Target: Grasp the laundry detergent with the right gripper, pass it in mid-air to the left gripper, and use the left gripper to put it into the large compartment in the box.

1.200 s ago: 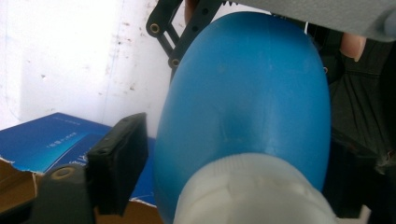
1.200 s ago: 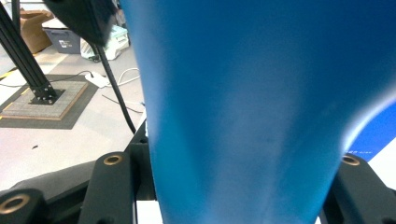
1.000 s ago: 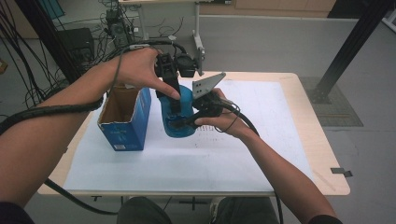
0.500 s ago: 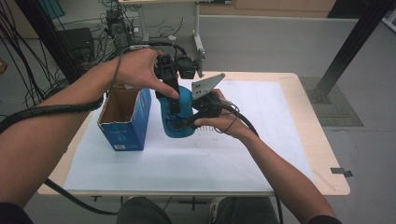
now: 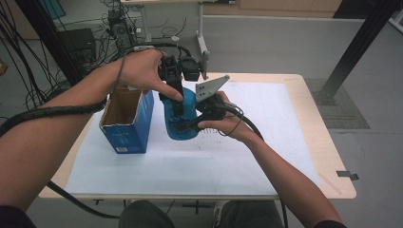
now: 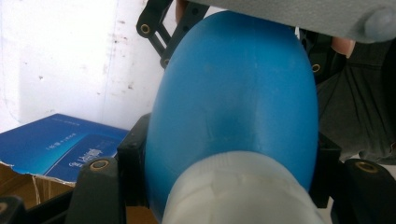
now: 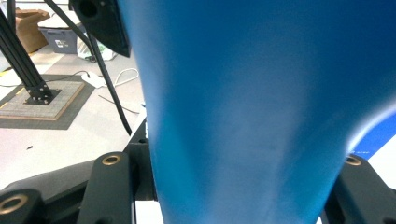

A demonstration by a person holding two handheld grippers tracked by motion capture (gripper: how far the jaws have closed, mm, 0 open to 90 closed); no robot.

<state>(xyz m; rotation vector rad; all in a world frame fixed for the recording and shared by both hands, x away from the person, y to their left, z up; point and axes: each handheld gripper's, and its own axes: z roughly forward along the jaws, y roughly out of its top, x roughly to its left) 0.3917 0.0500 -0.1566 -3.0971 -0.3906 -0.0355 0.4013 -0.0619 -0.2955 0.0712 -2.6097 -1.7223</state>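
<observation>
- Change over the last second: almost none; blue bottle [image 5: 183, 118] stays mid-frame, upright on the bench [image 5: 266, 156], beside the open blue box [image 5: 128, 126].
- Left gripper [image 5: 173, 90] fingers clamp its upper part; right gripper [image 5: 190, 124] fingers clamp its body.
- Likely a steady two-handed hold before uncapping or lifting.

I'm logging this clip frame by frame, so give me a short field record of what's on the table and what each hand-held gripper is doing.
surface: white paper sheet on light wooden table
held object: blue plastic bottle, upright, pale cap end toward left camera
left hand-held gripper: clamped on bottle from above
right hand-held gripper: clamped on bottle from the side
other object: open blue cardboard box, beside the bottle on the person's left
box contents: cannot tell
</observation>
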